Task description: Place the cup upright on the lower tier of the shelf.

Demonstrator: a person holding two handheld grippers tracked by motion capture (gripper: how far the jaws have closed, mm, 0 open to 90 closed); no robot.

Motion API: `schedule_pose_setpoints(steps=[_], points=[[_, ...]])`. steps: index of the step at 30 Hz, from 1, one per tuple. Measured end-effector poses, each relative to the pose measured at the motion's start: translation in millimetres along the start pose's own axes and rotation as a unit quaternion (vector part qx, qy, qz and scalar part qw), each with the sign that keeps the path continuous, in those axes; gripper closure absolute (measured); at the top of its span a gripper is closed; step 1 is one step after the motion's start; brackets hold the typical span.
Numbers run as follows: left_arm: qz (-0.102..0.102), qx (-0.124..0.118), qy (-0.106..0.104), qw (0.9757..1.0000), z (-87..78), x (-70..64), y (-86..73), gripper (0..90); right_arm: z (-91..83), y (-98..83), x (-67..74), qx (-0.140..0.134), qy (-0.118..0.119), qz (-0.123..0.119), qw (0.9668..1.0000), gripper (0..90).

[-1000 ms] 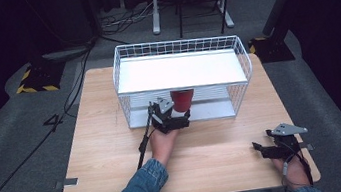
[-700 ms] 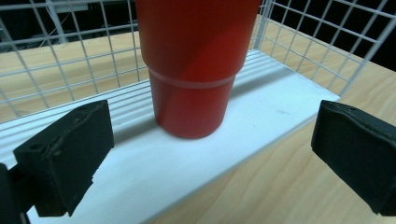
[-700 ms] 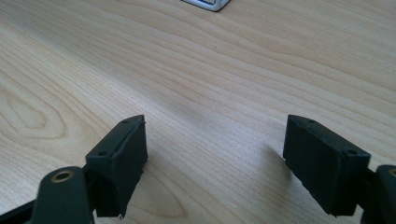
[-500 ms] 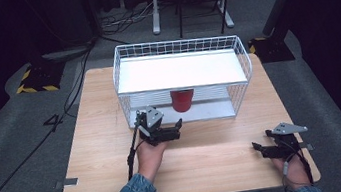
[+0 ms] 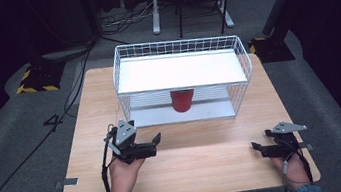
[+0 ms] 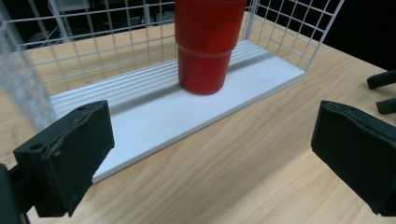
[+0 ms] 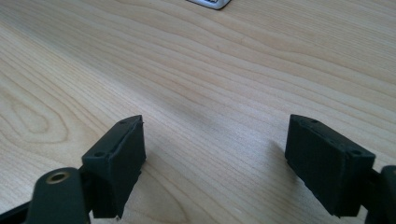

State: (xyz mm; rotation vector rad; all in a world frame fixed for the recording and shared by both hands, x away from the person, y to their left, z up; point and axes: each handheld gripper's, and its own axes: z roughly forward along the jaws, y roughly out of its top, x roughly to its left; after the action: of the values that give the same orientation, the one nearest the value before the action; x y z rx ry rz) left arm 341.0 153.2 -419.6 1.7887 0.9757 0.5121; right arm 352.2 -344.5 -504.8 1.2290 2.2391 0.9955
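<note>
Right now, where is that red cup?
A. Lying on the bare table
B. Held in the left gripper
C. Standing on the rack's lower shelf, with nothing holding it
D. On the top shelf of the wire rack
C: the red cup stands upright on the lower shelf of the wire rack, under the top shelf, while the left gripper is open over the table, apart from the cup.

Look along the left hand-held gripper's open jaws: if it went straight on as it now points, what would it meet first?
Probably the red cup, upright on the white lower shelf of the wire rack. The left hand-held gripper aims at it over bare table. Held low, it might meet the shelf's front edge first; depth is unclear.
</note>
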Motion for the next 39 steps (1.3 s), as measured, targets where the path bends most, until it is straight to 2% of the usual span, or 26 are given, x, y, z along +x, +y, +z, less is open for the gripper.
schedule_pose_setpoints(steps=[3,6,10,13,17,20,24,29,31,33,35,39], points=[[0.003,0.006,0.000,1.0000,-13.4,3.7,-4.9,0.0,0.3,0.3,0.0,0.000,0.000,0.000,1.0000,20.5],[0.007,0.023,-0.008,0.9997,-24.0,7.1,-10.0,0.0,0.9,0.7,0.1,0.000,0.001,0.000,1.0000,20.5],[0.017,0.032,-0.004,0.9993,-37.2,11.6,-17.1,0.0,0.8,0.7,0.2,0.000,0.001,0.000,1.0000,20.5],[0.010,0.054,-0.011,0.9984,-42.3,15.4,-23.9,0.0,0.7,0.7,0.2,0.000,0.001,0.000,1.0000,20.5],[0.013,0.074,-0.001,0.9972,-46.6,19.6,-34.7,0.0,0.7,0.7,0.2,0.000,0.000,-0.001,1.0000,20.4],[0.012,0.088,-0.002,0.9961,-47.9,23.9,-42.0,0.0,0.8,0.7,0.2,0.000,0.000,0.000,1.0000,20.5],[0.014,0.125,0.003,0.9920,-48.1,32.7,-53.1,0.0,0.7,0.7,0.2,0.000,0.000,-0.001,1.0000,20.5],[0.002,0.151,-0.004,0.9885,-45.6,43.2,-68.9,0.1,0.7,0.7,0.3,0.000,0.000,-0.001,1.0000,20.4],[0.001,0.168,-0.008,0.9857,-43.4,44.8,-73.6,0.1,0.7,0.7,0.3,0.000,0.000,-0.001,1.0000,20.4],[0.011,0.189,-0.006,0.9820,-39.6,46.4,-79.2,0.2,0.7,0.7,0.3,0.000,0.001,-0.001,1.0000,20.4],[0.015,0.199,-0.002,0.9799,-37.6,47.4,-82.7,0.2,0.7,0.7,0.3,0.000,0.001,-0.001,1.0000,20.4],[0.007,0.209,0.001,0.9778,-34.2,50.7,-88.8,0.2,0.6,0.7,0.3,0.000,0.000,-0.001,1.0000,20.4]])
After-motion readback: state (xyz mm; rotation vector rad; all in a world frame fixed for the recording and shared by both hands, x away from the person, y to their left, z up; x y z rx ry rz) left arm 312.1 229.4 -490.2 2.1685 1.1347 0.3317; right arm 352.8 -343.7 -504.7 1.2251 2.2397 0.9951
